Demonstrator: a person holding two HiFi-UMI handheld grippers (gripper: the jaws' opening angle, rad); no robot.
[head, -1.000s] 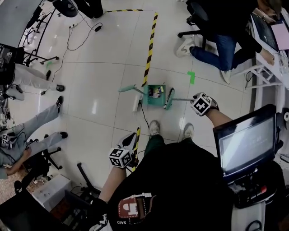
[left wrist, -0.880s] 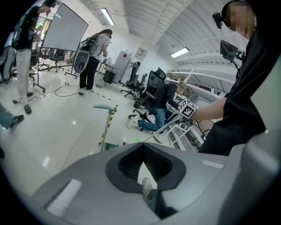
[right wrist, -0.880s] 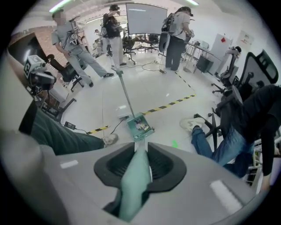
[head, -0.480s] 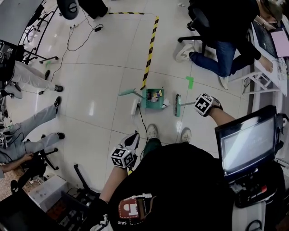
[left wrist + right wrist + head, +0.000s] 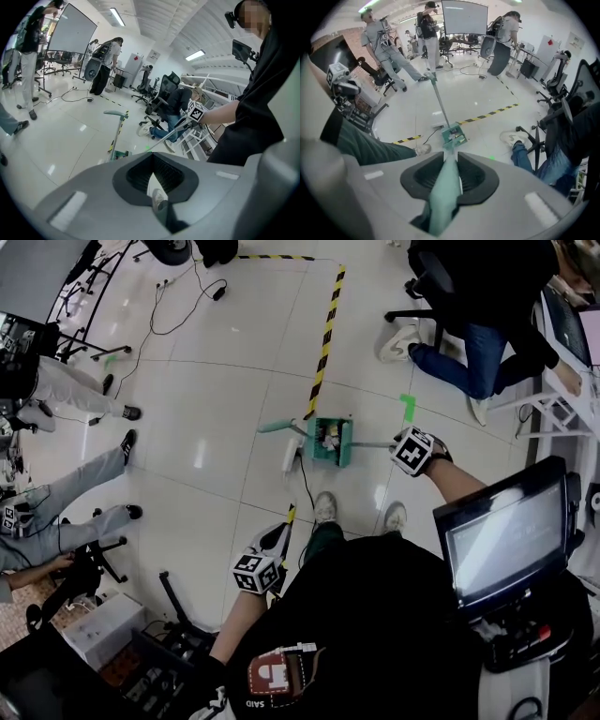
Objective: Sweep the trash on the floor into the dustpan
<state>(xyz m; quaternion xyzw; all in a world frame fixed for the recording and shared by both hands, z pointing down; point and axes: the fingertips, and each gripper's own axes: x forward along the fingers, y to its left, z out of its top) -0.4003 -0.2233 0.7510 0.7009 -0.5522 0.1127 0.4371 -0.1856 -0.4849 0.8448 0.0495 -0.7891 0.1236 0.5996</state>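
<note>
- Floor (image 5: pixel 225 371): pale glossy tiles. The green dustpan (image 5: pixel 322 455) sits on it ahead of the person's shoes, at the end of a yellow-black tape line.
- Right arm: stretched forward and to the right of the dustpan. The right tongs (image 5: pixel 449 164) are clamped on the teal handle of the broom (image 5: pixel 349 442), whose head lies just beside the dustpan's right edge.
- Left arm: bent and held low beside the body. The left tongs (image 5: pixel 151 160) are pinched together and grip nothing, well apart from the dustpan.
- Trash (image 5: pixel 328 433): small mixed bits lying inside the dustpan.
</note>
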